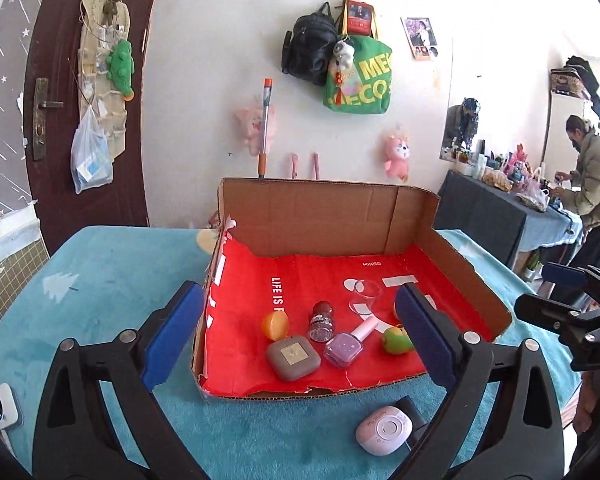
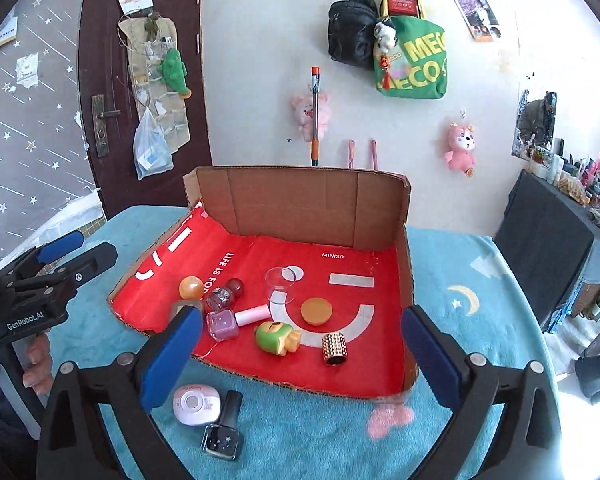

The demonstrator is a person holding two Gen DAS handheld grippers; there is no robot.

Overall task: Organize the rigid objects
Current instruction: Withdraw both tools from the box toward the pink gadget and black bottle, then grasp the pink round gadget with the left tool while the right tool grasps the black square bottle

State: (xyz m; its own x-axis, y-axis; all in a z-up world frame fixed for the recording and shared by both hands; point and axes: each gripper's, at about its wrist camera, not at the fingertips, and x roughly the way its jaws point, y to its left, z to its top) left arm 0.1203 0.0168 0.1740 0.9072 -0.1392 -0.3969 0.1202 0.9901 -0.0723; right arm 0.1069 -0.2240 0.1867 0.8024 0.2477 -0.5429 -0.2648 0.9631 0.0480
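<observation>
- Cardboard tray (image 2: 380, 208), red-lined, open at top.
- Inside tray: lilac nail-polish bottle (image 2: 224, 323) lying flat; green figurine (image 2: 276, 338) toppled; studded gold cylinder (image 2: 334, 348) upright.
- In front of tray: pink round case (image 2: 196, 404); dark polish bottle (image 2: 222, 436) lying flat.

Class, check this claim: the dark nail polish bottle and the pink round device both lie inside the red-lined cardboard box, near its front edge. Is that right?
Not quite. The dark nail polish bottle and the pink round device lie outside the cardboard box, on the blue cloth just before its front edge. The right wrist view shows it.
</observation>
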